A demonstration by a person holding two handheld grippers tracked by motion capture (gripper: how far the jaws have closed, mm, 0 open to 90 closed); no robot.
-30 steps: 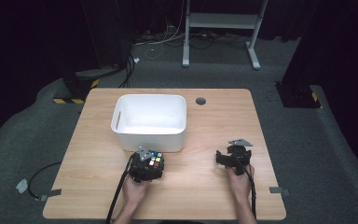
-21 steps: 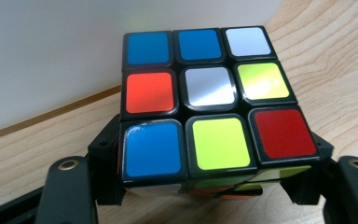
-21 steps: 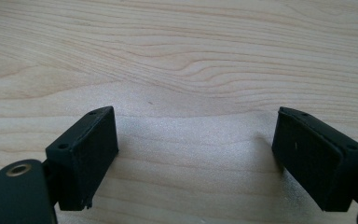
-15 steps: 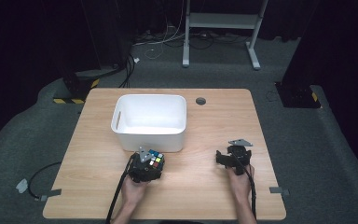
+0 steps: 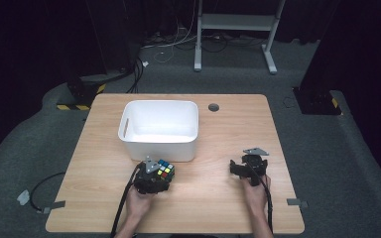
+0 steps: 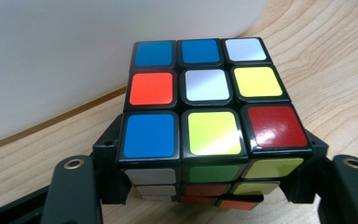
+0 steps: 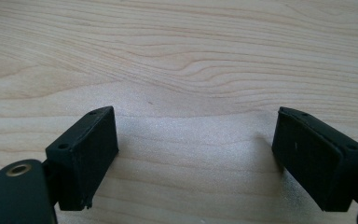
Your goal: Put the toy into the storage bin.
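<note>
The left tool grips a puzzle cube with coloured squares, one black jaw pressed on each side. The cube sits at the near left of the light wooden worktop, just in front of the white plastic tub; it may be touching the wood, but that is hard to see. The right tool rests near the right edge, its jaws spread wide with only bare wood between them.
</note>
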